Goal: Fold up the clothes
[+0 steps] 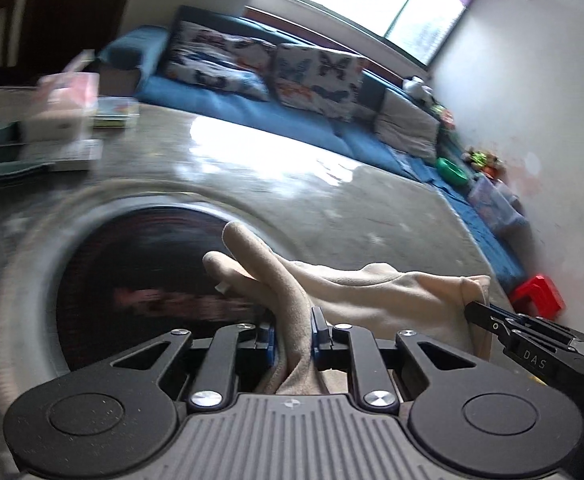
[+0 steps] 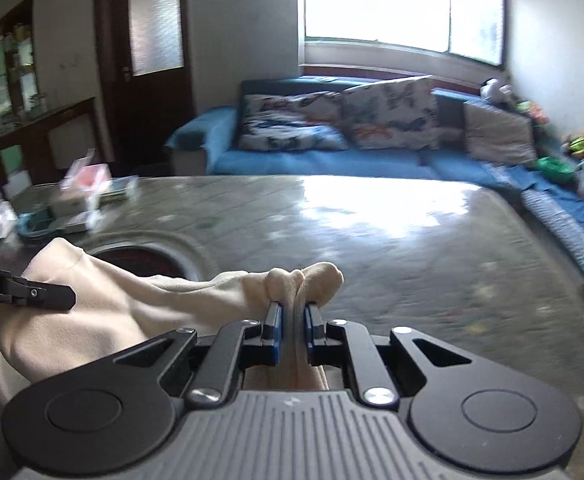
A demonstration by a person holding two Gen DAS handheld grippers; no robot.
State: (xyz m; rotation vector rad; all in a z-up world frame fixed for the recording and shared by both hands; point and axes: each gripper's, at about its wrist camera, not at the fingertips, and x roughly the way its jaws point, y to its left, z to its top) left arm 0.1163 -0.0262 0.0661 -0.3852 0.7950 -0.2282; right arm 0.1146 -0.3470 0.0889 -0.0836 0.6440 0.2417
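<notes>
A beige cloth garment (image 1: 375,292) hangs stretched between both grippers above the glossy table (image 1: 284,172). My left gripper (image 1: 292,332) is shut on one bunched edge of it, the fabric squeezed between the blue pads. At the right of the left wrist view, the right gripper (image 1: 479,312) pinches the garment's other end. In the right wrist view my right gripper (image 2: 293,320) is shut on a gathered fold of the garment (image 2: 132,312). The left gripper (image 2: 64,298) enters from the left and grips the far corner.
A round dark inset (image 1: 144,280) with a glass rim lies in the table under the garment. Tissue boxes and small packs (image 2: 80,192) stand at the table's far left. Behind it runs a blue sofa (image 2: 331,160) with butterfly cushions; a red stool (image 1: 537,292) sits by the wall.
</notes>
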